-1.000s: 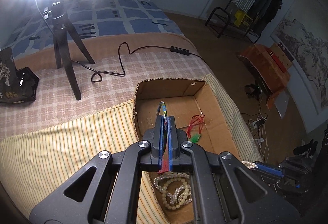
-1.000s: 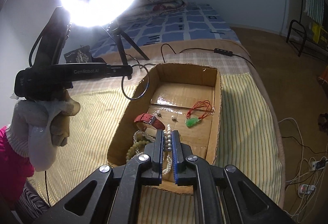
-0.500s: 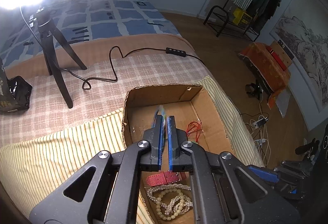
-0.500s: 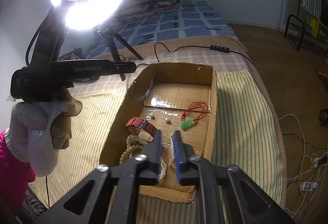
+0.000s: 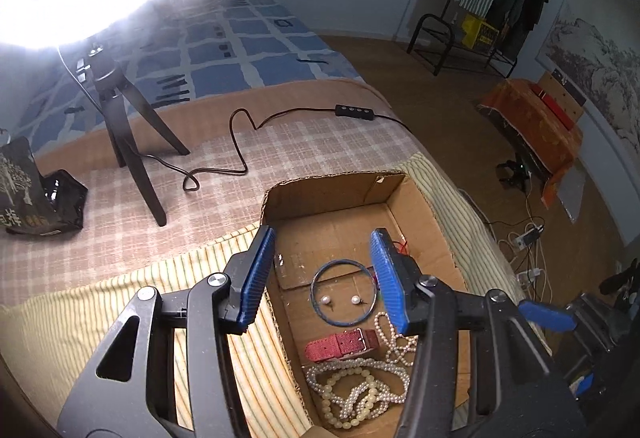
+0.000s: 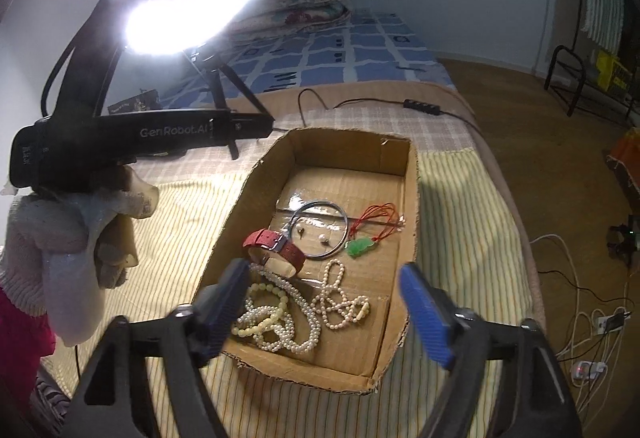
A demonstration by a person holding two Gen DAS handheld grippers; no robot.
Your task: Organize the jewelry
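Note:
An open cardboard box (image 5: 332,193) (image 6: 352,145) lies on the striped cloth. In it a thin blue bangle (image 5: 344,261) (image 6: 320,202) lies flat around two pearl earrings (image 5: 327,300) (image 6: 322,238). Nearer me are a red watch strap (image 5: 340,344) (image 6: 276,244) and tangled pearl necklaces (image 5: 356,394) (image 6: 280,318). A green jade pendant (image 6: 360,248) on a red cord sits at the right. My left gripper (image 5: 322,238) hovers over the box, its jaws opening with nothing between them. The jaws of my right gripper (image 6: 324,270) are also opening, wide above the pearls and gripping nothing.
A bright ring light on a black tripod (image 5: 132,153) (image 6: 224,93) stands behind the box, and its cable with a controller (image 5: 354,111) trails across the checked blanket. A black bag (image 5: 36,193) lies far left. A gloved hand (image 6: 76,238) holds the left gripper. The bed edge drops to the floor on the right.
Both grippers were shut and have opened. The left one let go of the blue bangle, which now lies flat in the box. The right one released the pearl strand.

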